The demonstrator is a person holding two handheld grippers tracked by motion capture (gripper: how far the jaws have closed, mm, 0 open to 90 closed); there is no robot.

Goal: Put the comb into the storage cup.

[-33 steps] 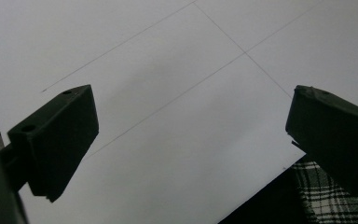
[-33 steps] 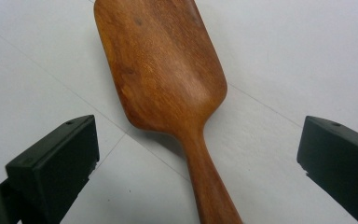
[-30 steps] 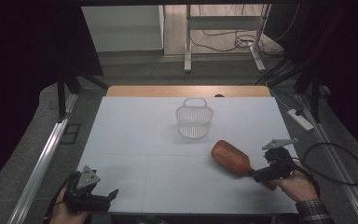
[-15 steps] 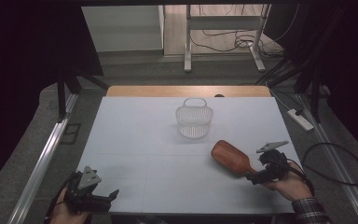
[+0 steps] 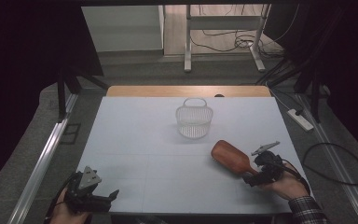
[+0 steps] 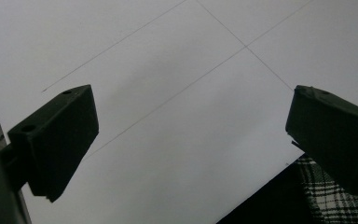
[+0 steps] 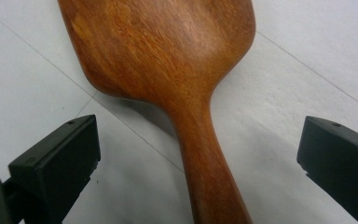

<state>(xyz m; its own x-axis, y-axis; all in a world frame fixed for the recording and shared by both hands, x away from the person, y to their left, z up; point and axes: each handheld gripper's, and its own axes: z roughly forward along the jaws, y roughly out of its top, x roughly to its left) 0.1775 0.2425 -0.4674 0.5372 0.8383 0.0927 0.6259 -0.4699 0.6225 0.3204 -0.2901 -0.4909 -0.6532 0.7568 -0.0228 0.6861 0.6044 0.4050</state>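
A brown wooden hairbrush point(image 5: 230, 157) lies back-up on the white table point(image 5: 140, 140), right of centre, its handle pointing toward the person. My right gripper point(image 5: 252, 178) is open at the handle's end. In the right gripper view the handle point(image 7: 205, 158) runs up between the two wide-apart jaws, touching neither, and widens into the paddle point(image 7: 163, 51). A white wire basket point(image 5: 194, 121) stands upright at the far middle of the table. My left gripper point(image 5: 113, 196) rests open near the table's front left corner; between its jaws, which hold nothing point(image 6: 191, 135), is bare table.
The table's front edge point(image 6: 261, 191) runs just under the left gripper, with a plaid sleeve point(image 6: 335, 205) beyond it. A metal rail point(image 5: 42, 163) runs along the table's left side. Cables and a power strip point(image 5: 300, 119) lie on the floor to the right.
My right gripper has slid a little left along the table, so the brush handle now lies between its jaws. Hairbrush, basket and left gripper have stayed put.
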